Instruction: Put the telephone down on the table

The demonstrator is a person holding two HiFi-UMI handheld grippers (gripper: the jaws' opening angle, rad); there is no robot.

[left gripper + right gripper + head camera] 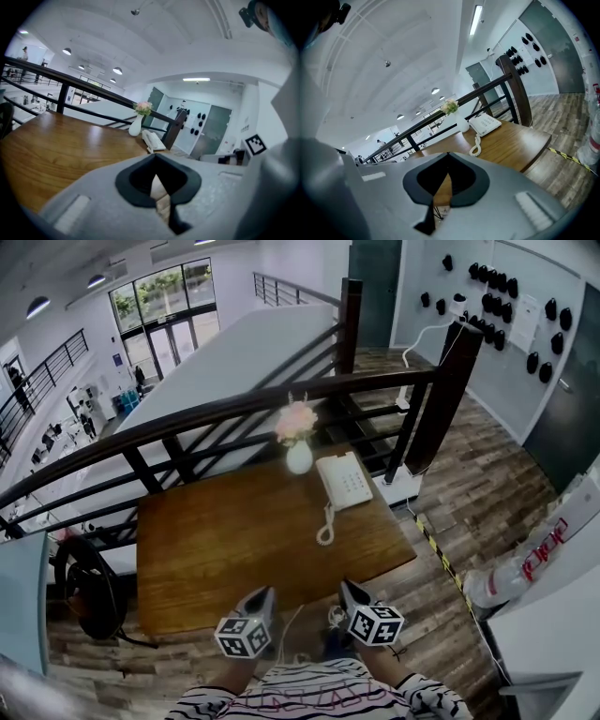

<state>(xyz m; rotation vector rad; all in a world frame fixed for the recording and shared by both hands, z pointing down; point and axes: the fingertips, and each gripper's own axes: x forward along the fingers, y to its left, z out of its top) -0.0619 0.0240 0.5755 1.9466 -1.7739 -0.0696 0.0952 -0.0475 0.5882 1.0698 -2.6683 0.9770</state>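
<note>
At the wooden table's (216, 549) near edge, the left gripper (261, 601) is hovering with jaws pressed together, holding nothing. Farther off, a smooth white vase (299, 457) of pink flowers is standing just left of the telephone (344, 480), which is sitting at the far right, its coiled cord (326, 525) trailing nearward. The right gripper (354, 598) is likewise hanging closed and empty. The phone is looking light, rigid and slippery, so its narrow handset is probably offering the surest hold.
</note>
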